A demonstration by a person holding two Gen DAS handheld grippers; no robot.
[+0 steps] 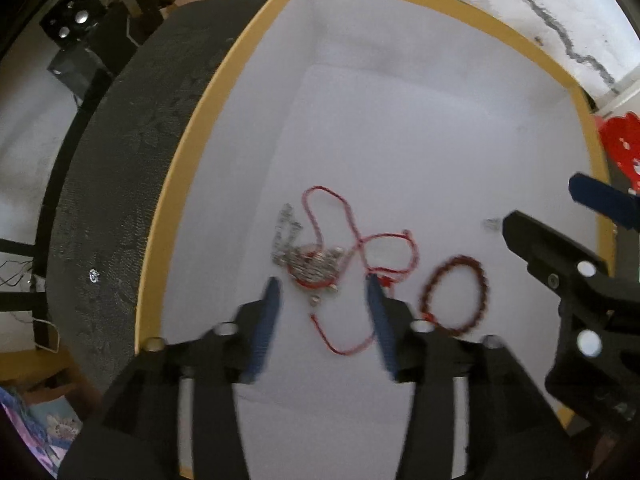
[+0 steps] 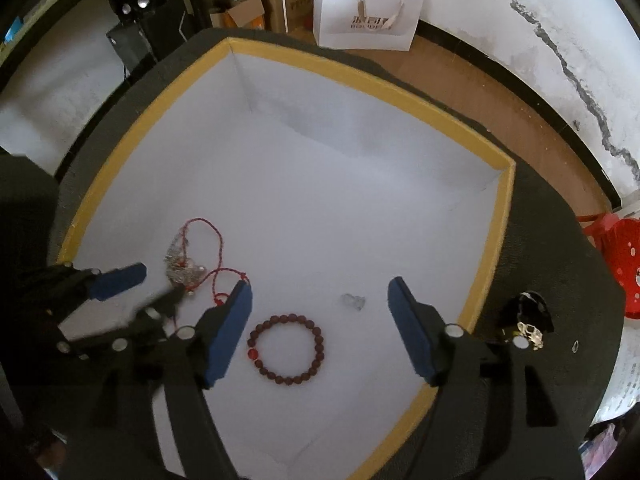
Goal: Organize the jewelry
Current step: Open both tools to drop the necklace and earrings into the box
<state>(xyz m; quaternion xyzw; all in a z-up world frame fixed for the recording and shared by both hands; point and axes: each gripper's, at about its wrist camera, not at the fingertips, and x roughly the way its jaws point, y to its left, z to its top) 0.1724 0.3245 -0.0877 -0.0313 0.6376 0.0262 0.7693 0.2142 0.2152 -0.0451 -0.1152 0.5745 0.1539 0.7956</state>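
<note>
Both grippers hang over the white box (image 2: 400, 184) with the yellow rim. The left gripper (image 1: 324, 284) has its jaws spread apart just short of the tangle of red cord (image 1: 360, 240) and silver chain (image 1: 304, 256) lying on the box floor. The right gripper (image 2: 320, 292), likewise spread wide and holding nothing, frames the dark red bead bracelet (image 2: 286, 348), which lies beside the tangle, with a small clear piece (image 2: 354, 302) near it.
</note>
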